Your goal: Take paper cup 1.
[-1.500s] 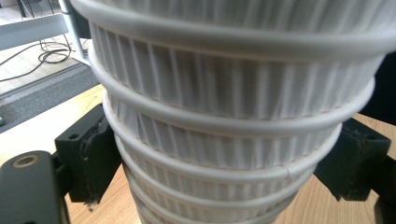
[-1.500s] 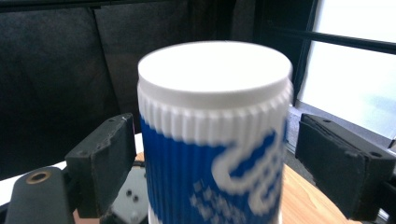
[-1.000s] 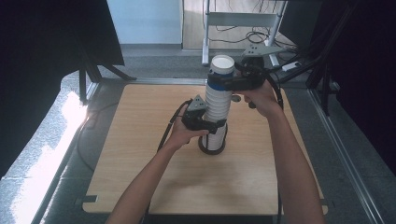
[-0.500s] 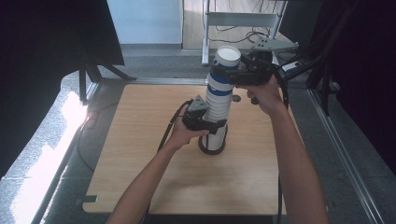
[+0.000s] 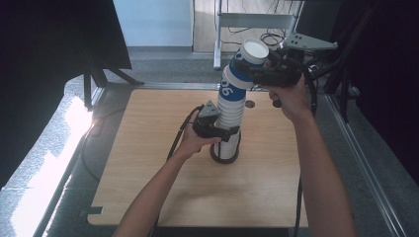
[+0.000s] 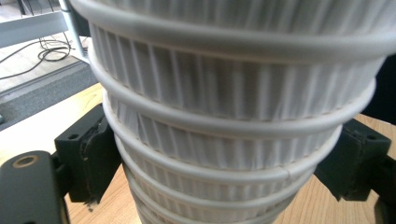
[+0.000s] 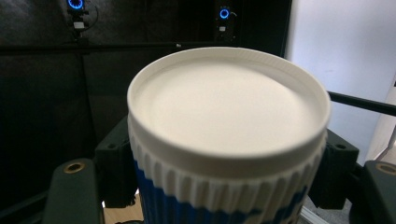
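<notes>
Stack of ribbed paper cups (image 5: 230, 118): stood upside down on the worktop (image 5: 148, 163). Lower cups are pinched by the left hand-held gripper (image 5: 220, 132); the top blue-banded cup (image 5: 243, 64) is clamped near its base by the right hand-held gripper (image 5: 257, 66), whose jaws have just been closing. Judged light, thin-walled, easily crushed; best gripped gently across the ribbed wall
</notes>
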The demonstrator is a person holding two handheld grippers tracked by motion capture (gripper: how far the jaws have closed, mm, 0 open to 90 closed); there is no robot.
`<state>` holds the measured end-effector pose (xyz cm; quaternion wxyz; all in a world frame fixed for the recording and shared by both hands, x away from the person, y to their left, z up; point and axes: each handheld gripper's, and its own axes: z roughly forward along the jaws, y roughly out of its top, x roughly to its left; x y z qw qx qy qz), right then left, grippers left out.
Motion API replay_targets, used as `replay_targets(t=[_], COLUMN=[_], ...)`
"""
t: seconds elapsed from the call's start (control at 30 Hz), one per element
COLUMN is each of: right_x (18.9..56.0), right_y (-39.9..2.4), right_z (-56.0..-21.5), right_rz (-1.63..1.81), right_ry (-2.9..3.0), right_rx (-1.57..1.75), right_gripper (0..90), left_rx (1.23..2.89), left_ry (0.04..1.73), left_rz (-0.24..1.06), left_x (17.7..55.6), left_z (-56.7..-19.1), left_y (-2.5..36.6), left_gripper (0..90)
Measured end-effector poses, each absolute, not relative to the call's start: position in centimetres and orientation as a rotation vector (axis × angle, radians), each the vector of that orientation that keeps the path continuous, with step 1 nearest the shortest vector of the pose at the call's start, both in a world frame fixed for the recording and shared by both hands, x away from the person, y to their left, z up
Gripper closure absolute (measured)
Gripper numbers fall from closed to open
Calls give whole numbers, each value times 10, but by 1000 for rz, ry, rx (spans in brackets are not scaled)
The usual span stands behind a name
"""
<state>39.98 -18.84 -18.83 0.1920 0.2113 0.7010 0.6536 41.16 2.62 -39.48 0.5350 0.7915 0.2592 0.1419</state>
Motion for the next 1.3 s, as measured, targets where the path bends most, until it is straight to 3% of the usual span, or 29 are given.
replay_targets(t=[0.6, 1.3], right_x=[361, 341], right_y=[-229, -243], right_z=[-193, -260], right_rz=[1834, 1826], right_ry=[1935, 2015], right_rx=[539, 561], right_gripper=[265, 264], left_rx=[1894, 1896], left_ry=[630, 659], left_rz=[343, 317], left_x=[410, 406], left_z=[-393, -389], left_y=[25, 30], left_gripper=[123, 41])
